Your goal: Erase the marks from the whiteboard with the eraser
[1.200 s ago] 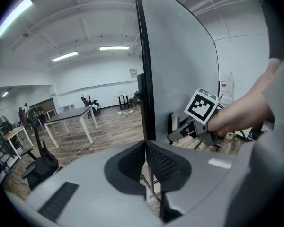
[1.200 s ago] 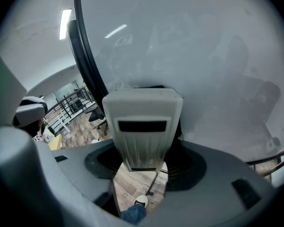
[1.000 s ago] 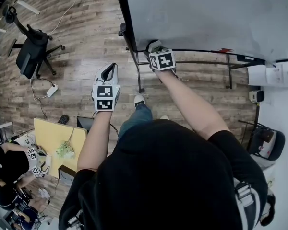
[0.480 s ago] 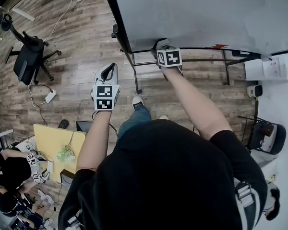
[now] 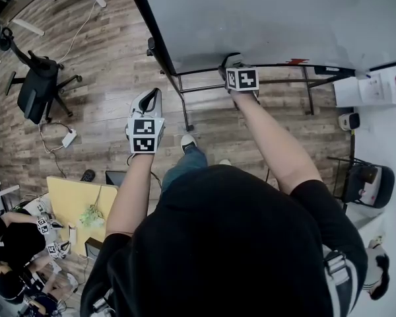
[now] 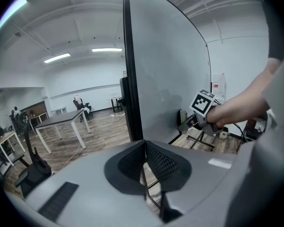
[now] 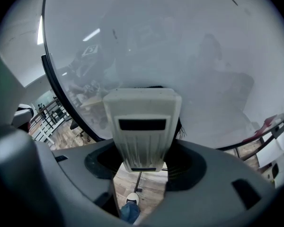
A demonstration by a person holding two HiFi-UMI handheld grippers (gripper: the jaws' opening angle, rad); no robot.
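The whiteboard (image 5: 270, 18) stands in front of me on a black frame and looks mostly grey-white. In the right gripper view the whiteboard (image 7: 189, 51) fills the picture, with a short dark mark (image 7: 114, 33) and a thin dark line (image 7: 232, 0) near its top. My right gripper (image 5: 232, 61) is at the board's lower edge, shut on the white eraser (image 7: 143, 126), which points at the board. My left gripper (image 5: 148, 99) hangs over the floor left of the board, jaws together and holding nothing. The left gripper view shows the right gripper's marker cube (image 6: 203, 102).
A red marker (image 5: 295, 62) lies on the board's tray. The stand's legs (image 5: 179, 94) reach the wooden floor. An office chair (image 5: 34, 88) is at the left, a yellow table (image 5: 76, 191) with seated people lower left, and white boxes (image 5: 373, 90) at the right.
My right gripper with the eraser has slid to the right along the board's lower edge. The left gripper has stayed where it was.
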